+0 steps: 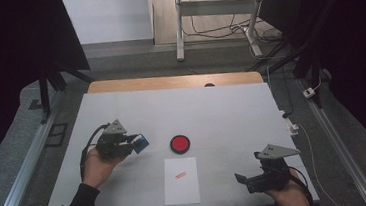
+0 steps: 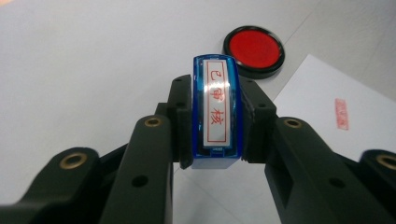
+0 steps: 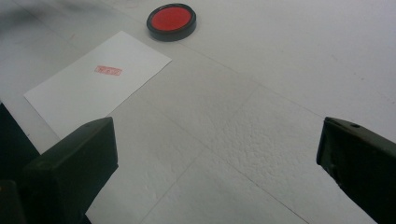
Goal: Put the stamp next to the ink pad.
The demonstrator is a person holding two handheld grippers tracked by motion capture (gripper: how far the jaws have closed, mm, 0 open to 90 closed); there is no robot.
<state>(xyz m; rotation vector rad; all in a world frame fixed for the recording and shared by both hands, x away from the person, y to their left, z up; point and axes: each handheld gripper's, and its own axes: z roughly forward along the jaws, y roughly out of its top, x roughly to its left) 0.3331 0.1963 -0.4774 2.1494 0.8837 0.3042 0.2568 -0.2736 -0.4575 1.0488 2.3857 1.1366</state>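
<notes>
In the high view, the round red ink pad in its black case (image 1: 179, 144) lies at the frame's centre on the white-covered table (image 1: 221, 109). The white rectangular paper sheet (image 1: 181, 180) lies just below it. The blue plastic stamp (image 1: 141, 143) sits left of the pad.

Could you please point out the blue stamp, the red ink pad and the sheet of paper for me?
blue stamp (image 2: 216, 107): left gripper view, on its label face.
red ink pad (image 1: 179, 143): high view, on its red centre.
sheet of paper (image 3: 79, 91): right gripper view, on its blank area.
</notes>
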